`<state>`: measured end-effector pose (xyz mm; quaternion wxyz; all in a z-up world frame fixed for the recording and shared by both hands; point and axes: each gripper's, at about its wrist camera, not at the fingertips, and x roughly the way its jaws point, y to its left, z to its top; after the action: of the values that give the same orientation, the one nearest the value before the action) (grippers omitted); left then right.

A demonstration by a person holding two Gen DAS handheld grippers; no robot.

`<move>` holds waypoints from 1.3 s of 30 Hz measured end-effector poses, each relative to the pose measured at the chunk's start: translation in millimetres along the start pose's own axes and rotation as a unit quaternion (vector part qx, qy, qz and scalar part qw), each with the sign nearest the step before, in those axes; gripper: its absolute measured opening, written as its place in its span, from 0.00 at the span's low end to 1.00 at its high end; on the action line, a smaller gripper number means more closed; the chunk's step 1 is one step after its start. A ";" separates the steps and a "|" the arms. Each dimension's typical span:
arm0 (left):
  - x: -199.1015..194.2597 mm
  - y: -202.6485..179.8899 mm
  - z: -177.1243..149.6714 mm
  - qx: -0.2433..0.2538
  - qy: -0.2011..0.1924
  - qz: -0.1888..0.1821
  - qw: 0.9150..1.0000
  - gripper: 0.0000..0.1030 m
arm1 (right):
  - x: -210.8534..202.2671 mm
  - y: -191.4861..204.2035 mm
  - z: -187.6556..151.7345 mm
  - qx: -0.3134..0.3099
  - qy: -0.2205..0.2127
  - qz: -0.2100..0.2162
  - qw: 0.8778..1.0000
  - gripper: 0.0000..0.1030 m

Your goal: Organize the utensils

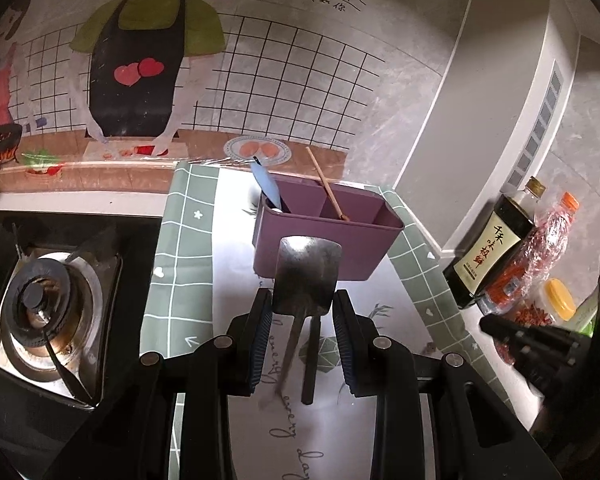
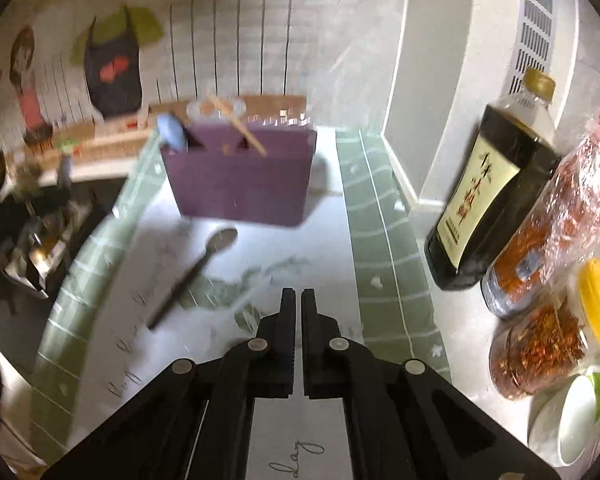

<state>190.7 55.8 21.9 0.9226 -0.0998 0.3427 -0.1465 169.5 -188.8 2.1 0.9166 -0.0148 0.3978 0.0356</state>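
A purple utensil holder (image 1: pixel 324 236) stands on the mat; it also shows in the right wrist view (image 2: pixel 240 184). It holds a blue utensil (image 1: pixel 266 188) and a wooden chopstick (image 1: pixel 326 186). My left gripper (image 1: pixel 302 316) is open around a metal spatula (image 1: pixel 306 276), whose blade sits between the fingers, just before the holder. I cannot tell if the fingers touch it. A dark-handled spoon (image 2: pixel 196 272) lies on the mat in the right wrist view. My right gripper (image 2: pixel 298 300) is shut and empty, above the mat, right of the spoon.
A gas burner (image 1: pixel 48 312) sits at the left. A soy sauce bottle (image 2: pixel 488 196), chili jars (image 2: pixel 540 356) and a chili bottle (image 2: pixel 552 216) stand at the right by the wall. White bowls (image 2: pixel 572 420) are at the near right.
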 end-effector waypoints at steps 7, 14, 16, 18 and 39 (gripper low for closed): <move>-2.7 3.0 0.4 -0.008 -0.005 0.007 1.000 0.31 | 18.1 -16.7 -25.2 -0.006 0.056 0.045 0.997 0.06; -4.6 6.2 -5.1 -0.015 0.003 0.022 1.000 0.31 | 52.4 7.8 -69.4 -0.115 0.098 0.065 0.986 0.31; -4.0 8.3 -7.3 -0.018 0.007 0.028 0.999 0.31 | 60.1 13.9 -68.2 -0.150 0.096 0.070 0.982 0.51; -1.6 10.5 -10.1 -0.020 0.019 0.035 0.999 0.31 | 68.2 17.0 -64.6 -0.176 0.096 0.070 0.977 0.74; 85.0 23.6 -40.3 -0.025 0.178 0.050 0.982 0.35 | 147.5 11.5 -14.1 -0.148 0.110 0.118 0.976 0.28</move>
<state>230.2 45.8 -66.1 0.8503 -0.0778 0.5094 -0.1066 258.8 -170.2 -115.3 0.8441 -0.1073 0.4859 0.1998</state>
